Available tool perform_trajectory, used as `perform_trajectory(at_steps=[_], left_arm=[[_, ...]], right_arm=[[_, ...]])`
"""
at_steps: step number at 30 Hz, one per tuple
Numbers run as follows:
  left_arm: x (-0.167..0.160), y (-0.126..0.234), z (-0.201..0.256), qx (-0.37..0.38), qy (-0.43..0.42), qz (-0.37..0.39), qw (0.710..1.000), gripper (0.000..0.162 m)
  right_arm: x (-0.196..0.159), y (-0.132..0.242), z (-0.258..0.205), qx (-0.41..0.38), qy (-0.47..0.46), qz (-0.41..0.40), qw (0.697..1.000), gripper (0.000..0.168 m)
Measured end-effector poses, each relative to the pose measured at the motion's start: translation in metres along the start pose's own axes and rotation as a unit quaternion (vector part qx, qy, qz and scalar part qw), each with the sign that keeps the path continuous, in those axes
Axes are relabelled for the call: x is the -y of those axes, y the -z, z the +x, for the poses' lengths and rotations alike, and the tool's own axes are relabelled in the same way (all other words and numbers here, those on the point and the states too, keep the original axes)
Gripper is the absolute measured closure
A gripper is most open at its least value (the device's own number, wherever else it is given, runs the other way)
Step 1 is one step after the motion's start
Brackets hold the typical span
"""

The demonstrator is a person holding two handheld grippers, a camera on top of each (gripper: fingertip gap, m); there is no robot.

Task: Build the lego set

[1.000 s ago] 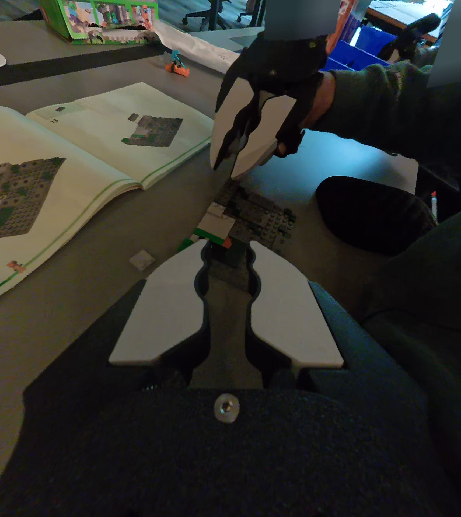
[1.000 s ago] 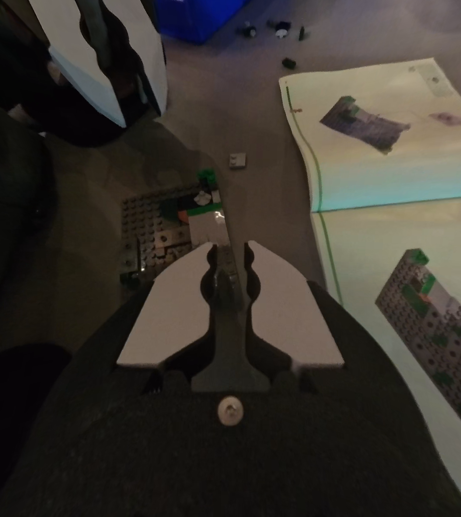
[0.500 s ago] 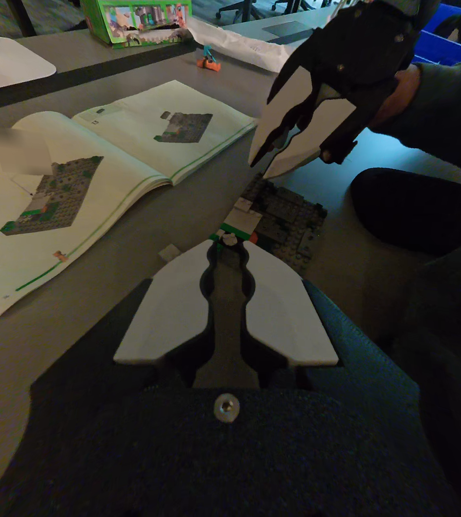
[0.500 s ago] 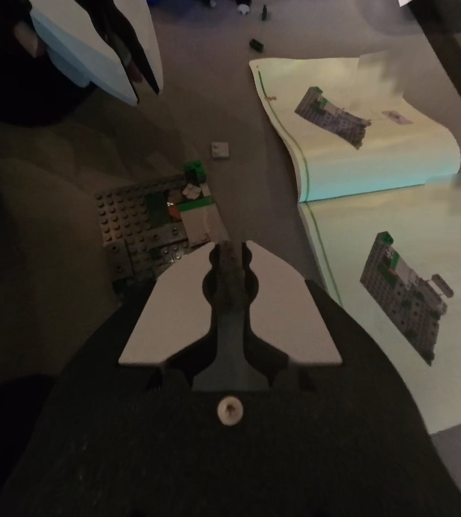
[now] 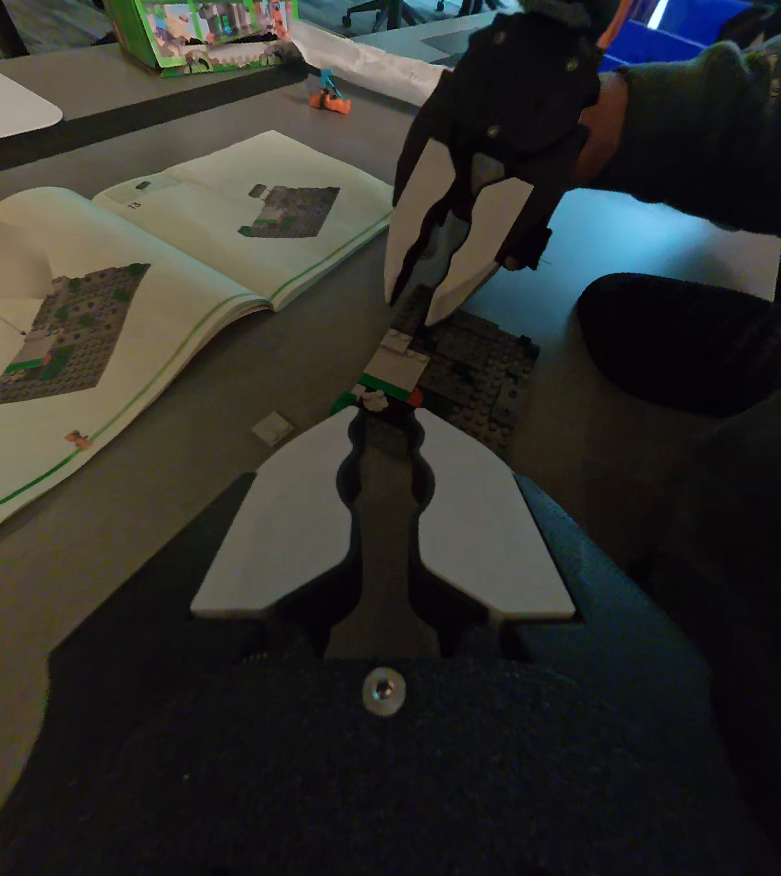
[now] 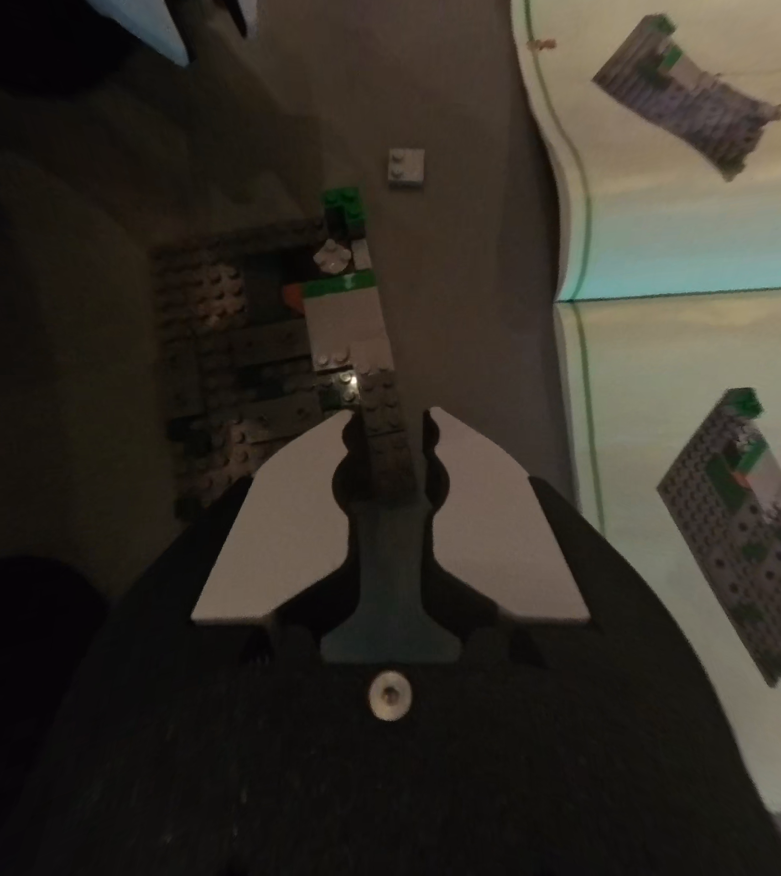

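**Two grippers working over a half-built Lego baseplate on a dim grey table**

A dim room is showing office chairs and blue bins at the far edge, and a grey table [image 5: 218,479] is carrying everything. The dark grey studded Lego baseplate [image 5: 478,374] is lying flat near the middle, with white, green and orange pieces stacked along its left edge. An open paper instruction booklet [image 5: 199,265] is lying to the left of it, well apart. A small light grey square plate [image 5: 273,428] is sitting loose between booklet and baseplate. A green cardboard set box [image 5: 208,33] and a small orange-and-teal figure [image 5: 329,97] are standing at the far side.

The left gripper [image 5: 385,417] is hovering at the near edge of the baseplate, its white fingers narrowly parted with nothing between them.

The right gripper [image 6: 388,417] is coming down from the far side, pinching a long dark grey studded plate [image 6: 386,426] between its white fingers. The plate's free end is reaching the far left corner of the baseplate, beside the white tile; contact cannot be judged.
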State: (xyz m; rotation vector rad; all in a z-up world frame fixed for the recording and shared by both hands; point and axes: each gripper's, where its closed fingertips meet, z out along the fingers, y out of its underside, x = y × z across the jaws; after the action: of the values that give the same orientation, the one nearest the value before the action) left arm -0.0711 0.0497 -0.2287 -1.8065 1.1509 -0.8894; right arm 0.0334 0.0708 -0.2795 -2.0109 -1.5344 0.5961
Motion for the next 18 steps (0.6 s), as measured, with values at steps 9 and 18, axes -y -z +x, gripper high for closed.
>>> perform_trajectory(at_steps=[9,18], left_arm=[[0.001,0.001,-0.003,-0.006,0.019,0.004,1.000,0.143],[0.026,0.010,-0.002,-0.059,0.145,0.080,0.984,0.125]], right_arm=[[0.015,0.006,-0.001,-0.015,0.008,0.049,0.999,0.152],[0.057,0.067,-0.007,-0.140,-0.006,0.251,0.958,0.152]])
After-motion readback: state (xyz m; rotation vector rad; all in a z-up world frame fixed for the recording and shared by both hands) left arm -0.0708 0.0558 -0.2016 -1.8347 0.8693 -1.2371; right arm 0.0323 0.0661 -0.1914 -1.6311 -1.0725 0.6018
